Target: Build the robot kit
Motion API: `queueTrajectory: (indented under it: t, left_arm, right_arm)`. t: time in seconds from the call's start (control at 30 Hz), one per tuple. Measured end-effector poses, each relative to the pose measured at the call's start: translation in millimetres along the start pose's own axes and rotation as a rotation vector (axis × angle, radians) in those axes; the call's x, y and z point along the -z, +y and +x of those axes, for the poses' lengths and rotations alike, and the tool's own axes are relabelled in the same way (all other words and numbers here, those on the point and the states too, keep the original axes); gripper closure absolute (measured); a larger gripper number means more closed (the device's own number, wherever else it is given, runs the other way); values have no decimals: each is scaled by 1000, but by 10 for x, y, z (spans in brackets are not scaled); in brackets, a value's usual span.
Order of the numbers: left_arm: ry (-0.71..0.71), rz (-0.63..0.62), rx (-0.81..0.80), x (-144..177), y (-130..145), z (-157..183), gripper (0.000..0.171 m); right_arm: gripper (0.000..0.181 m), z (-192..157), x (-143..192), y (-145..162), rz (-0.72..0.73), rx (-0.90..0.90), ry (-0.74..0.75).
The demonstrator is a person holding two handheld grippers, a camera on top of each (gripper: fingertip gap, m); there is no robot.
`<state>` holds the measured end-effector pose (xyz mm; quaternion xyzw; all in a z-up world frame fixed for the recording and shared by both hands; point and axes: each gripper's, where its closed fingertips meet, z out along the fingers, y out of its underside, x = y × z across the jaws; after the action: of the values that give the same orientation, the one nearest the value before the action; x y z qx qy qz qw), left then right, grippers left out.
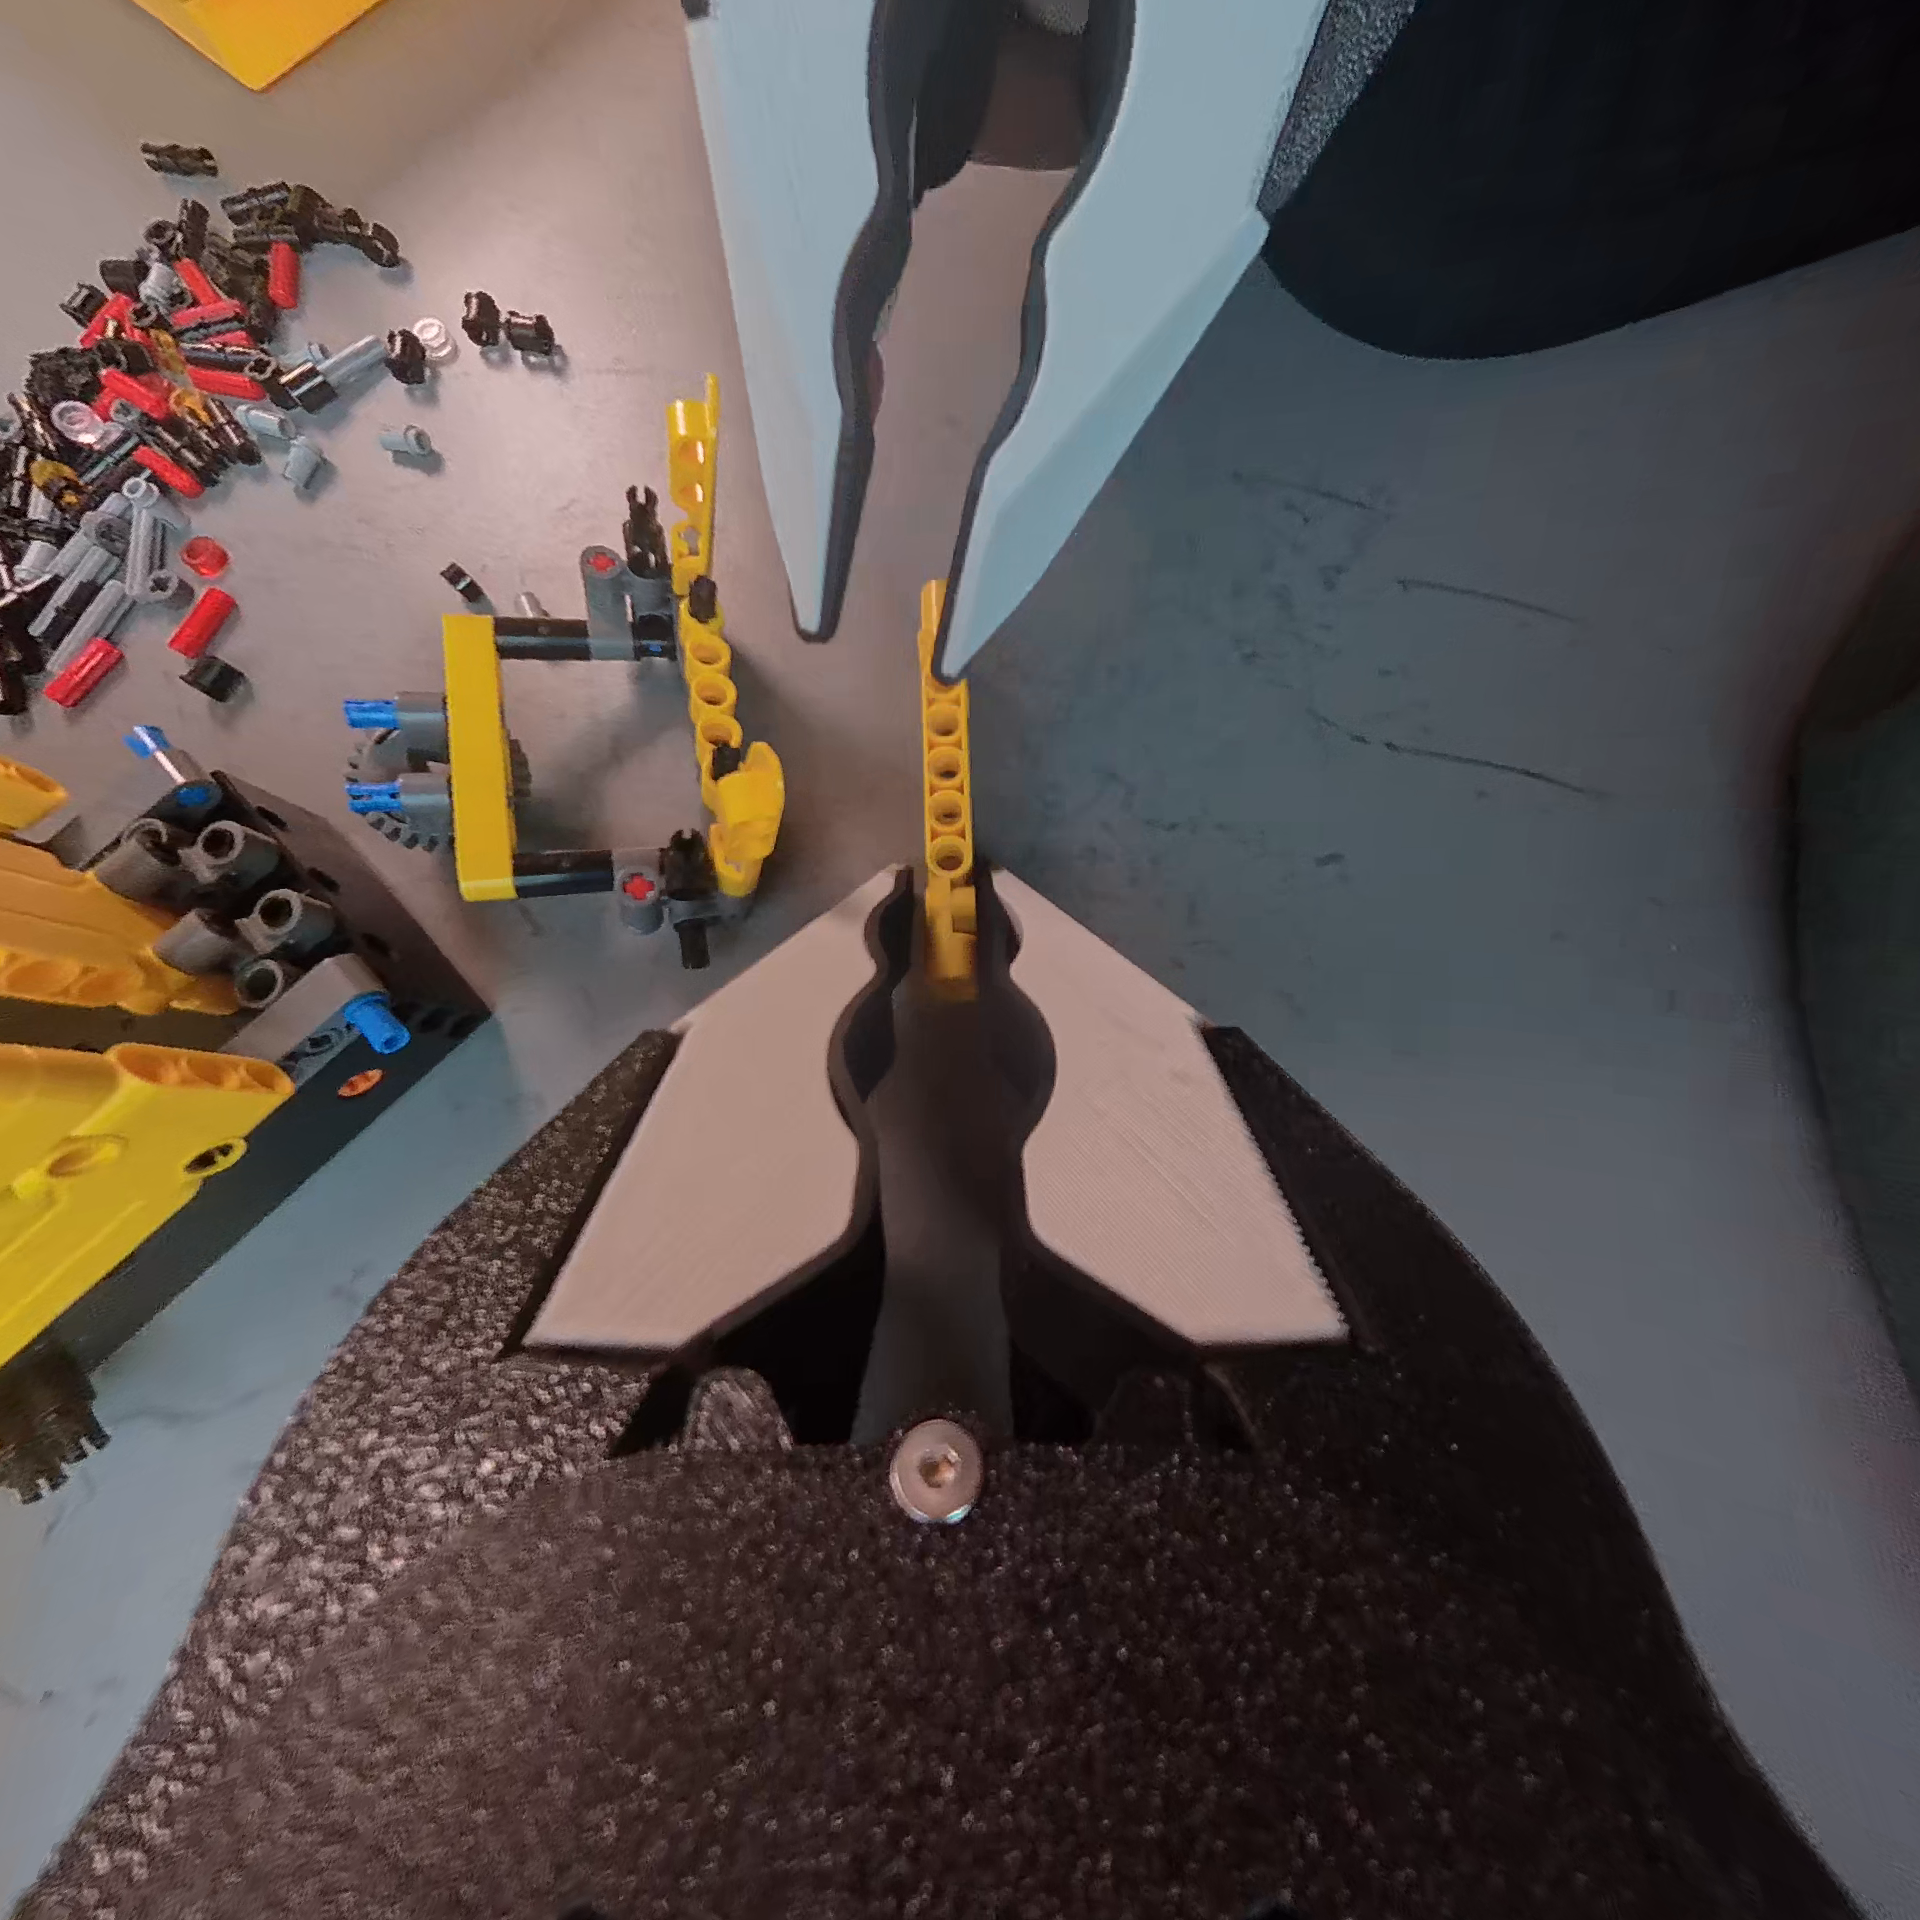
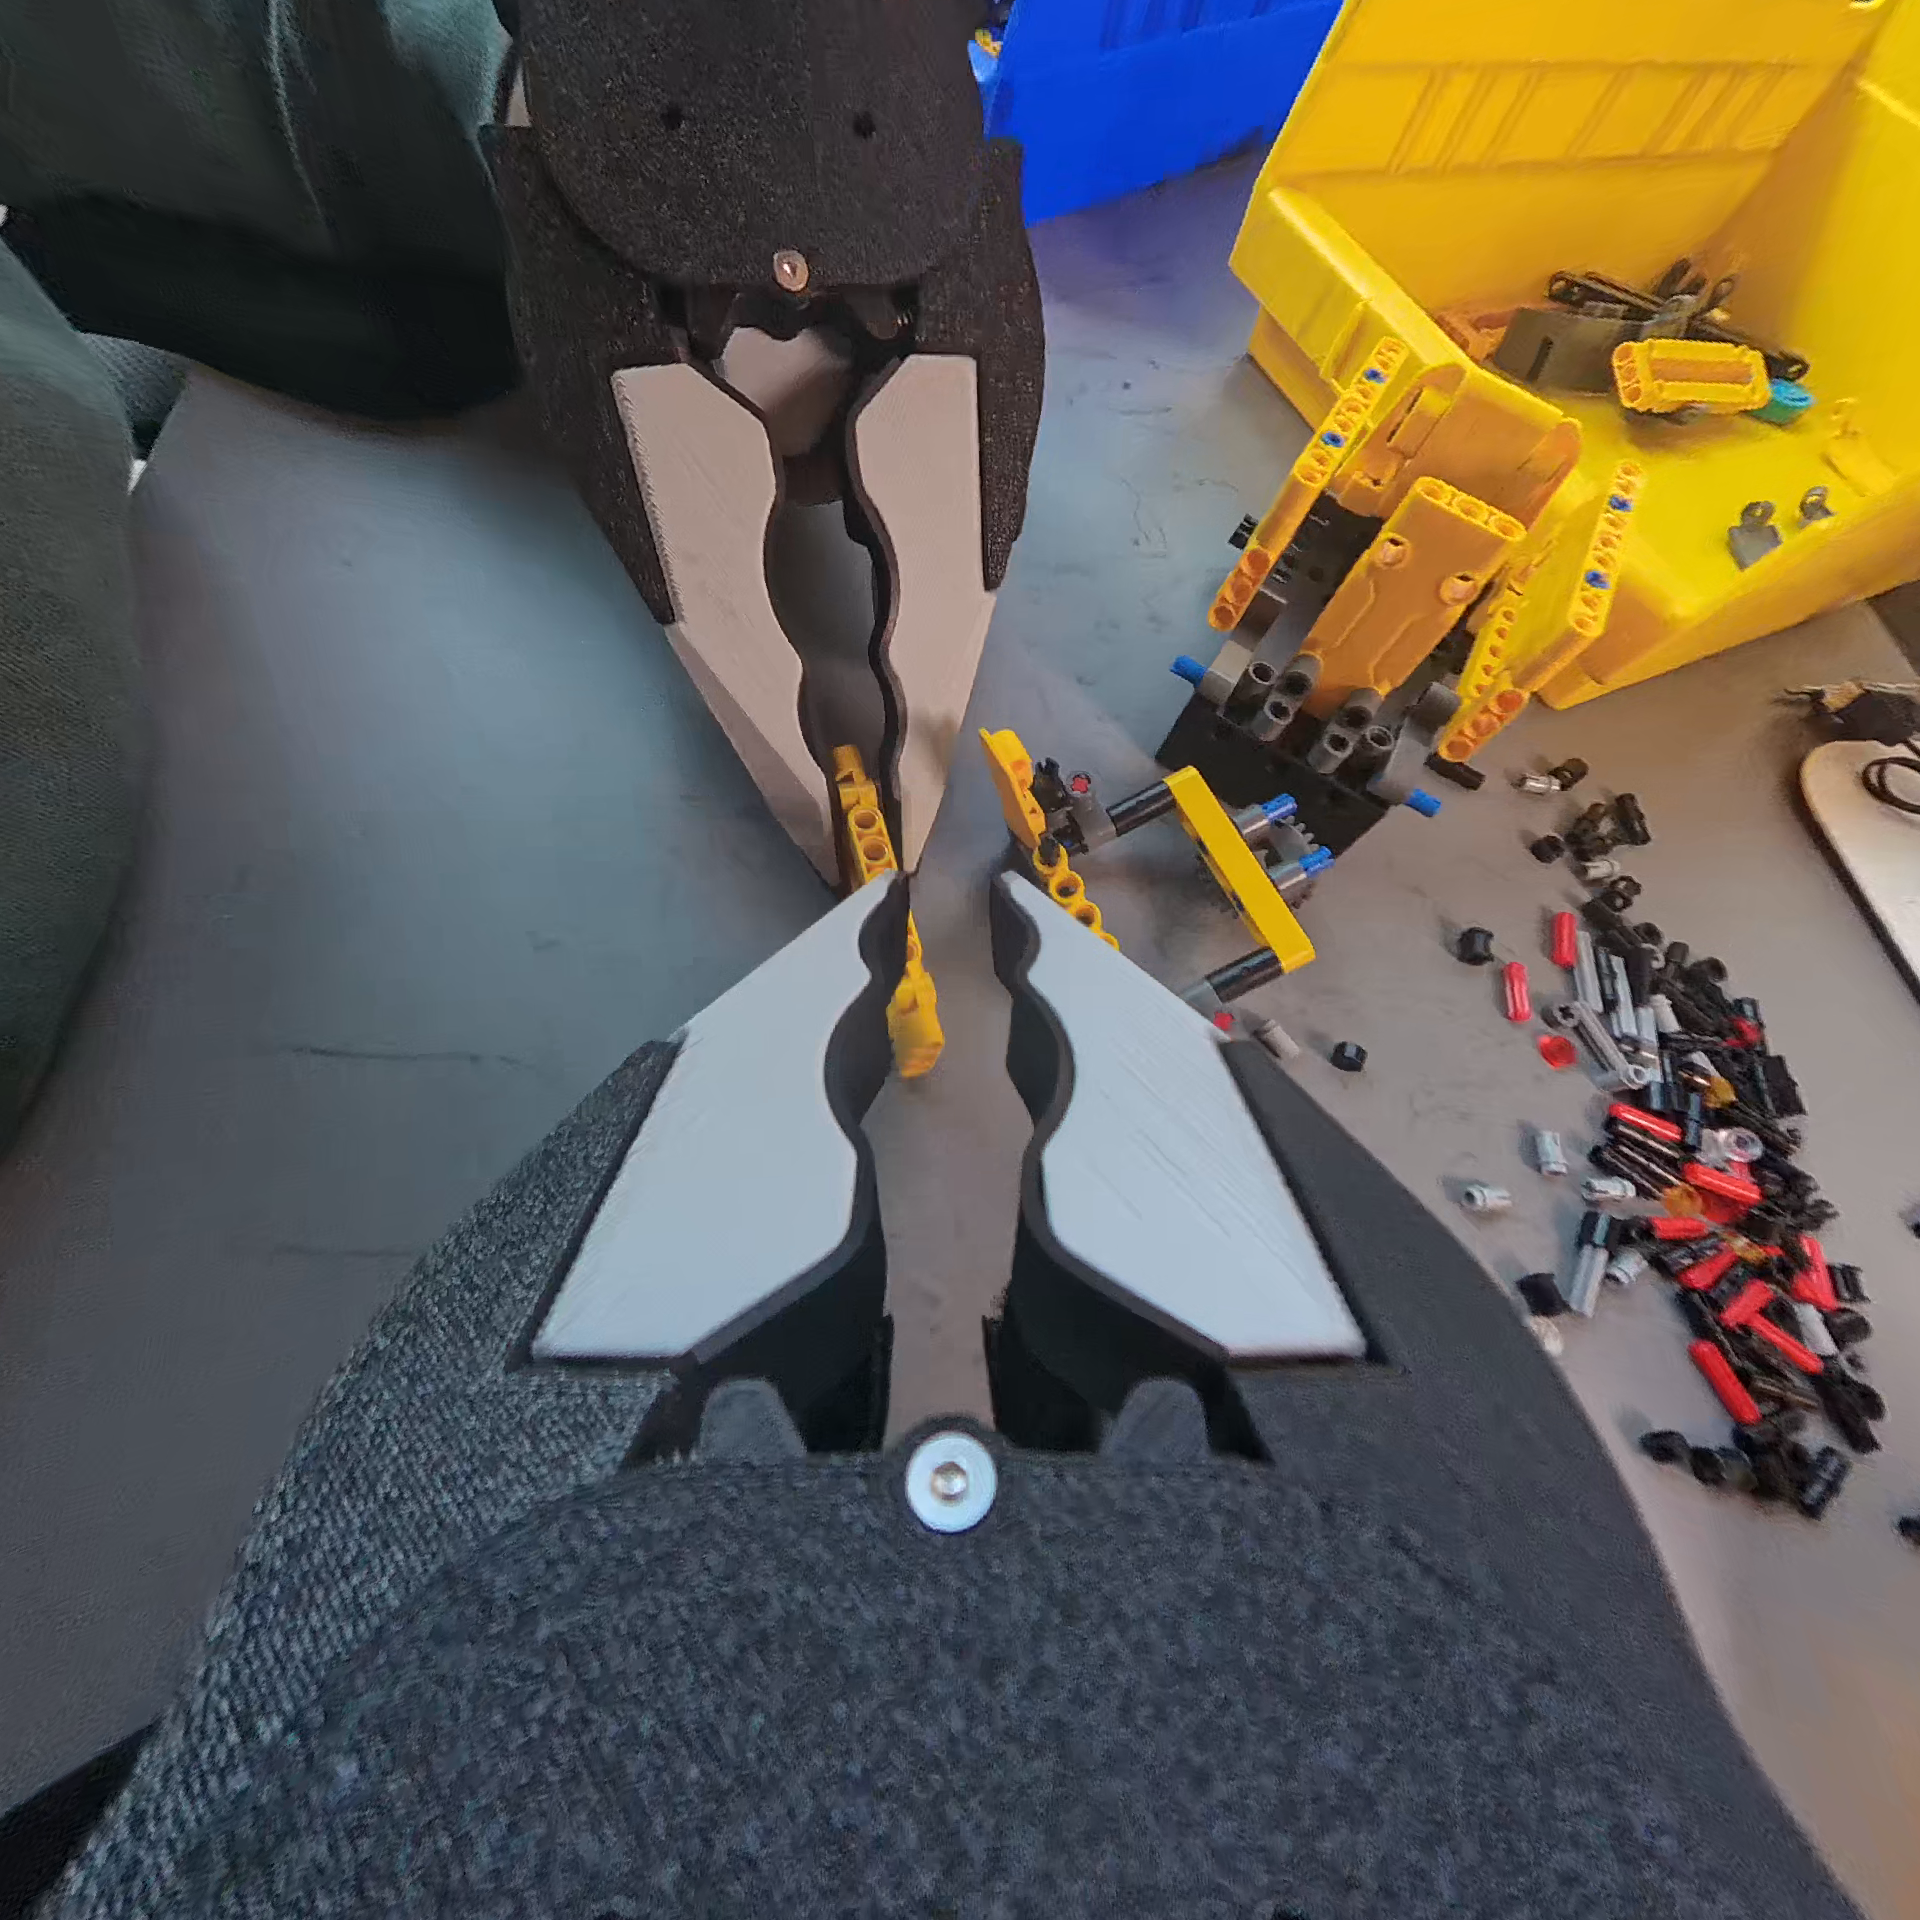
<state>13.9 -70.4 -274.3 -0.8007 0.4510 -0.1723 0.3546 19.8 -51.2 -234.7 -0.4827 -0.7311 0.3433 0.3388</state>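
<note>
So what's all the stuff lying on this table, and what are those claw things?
Yellow holed beam: one, yellow, held at its near end in the left gripper, far end between the right gripper's fingers.
Frame assembly: one, yellow, grey and black with blue pins, on the table left of the beam.
Larger brick model: one, yellow on a black base, beside the bin.
Loose pins and connectors: a heap, red, black, grey.
Storage bin: one, yellow, with parts inside.
Blue bin: one, behind.
Table: grey.
Left gripper: shut on the beam.
Right gripper: open.
</note>
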Motion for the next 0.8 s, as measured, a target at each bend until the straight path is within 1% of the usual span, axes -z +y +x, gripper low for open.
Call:
queueTrajectory:
  t: [0.1, 0.23, 0.27, 0.3, 0.33, 0.37, 0.47, 0.53, 0.57, 0.67, 0.77, 0.8]
  left_arm:
    - [-55, 6, -75, 19, -12, -47, 163]
    - [-170, -16, -281, 21, -3, -100, 165]
    - [-184, -15, -322, 14, -8, -88, 165]
    - [-187, -13, -349, 7, -13, -69, 165]
    - [-188, -12, -358, 9, -14, -65, 164]
    - [-181, -9, -347, 20, -13, -65, 161]
    - [-80, 21, -264, 96, -24, 4, 140]
    - [-8, 62, -200, 181, -69, 58, 138]
    - [23, 83, -170, 220, -96, 80, 138]
    - [55, 92, -114, 244, -97, 79, 138]
    - [60, 31, -77, 156, 10, 66, 138]
    - [61, 7, -66, 121, 53, 61, 135]
  right_arm:
    - [165, -31, 56, 80, -20, 1, -27]
    - [164, -141, 3, 124, -59, 67, -46]
    - [166, -152, -25, 136, -74, 101, -32]
    - [172, -166, -44, 150, -89, 140, -21]
    - [174, -175, -55, 158, -99, 181, -9]
    - [174, -192, -55, 160, -106, 217, -5]
    - [174, -292, -38, 206, -140, 298, -32]
    - [174, -377, -35, 288, -182, 338, -66]
    - [168, -405, -38, 298, -185, 343, -75]
    - [163, -444, -16, 241, -153, 297, -107]
    - [159, -321, 35, 195, -116, 209, -78]
    - [156, -252, 50, 207, -117, 172, -59]
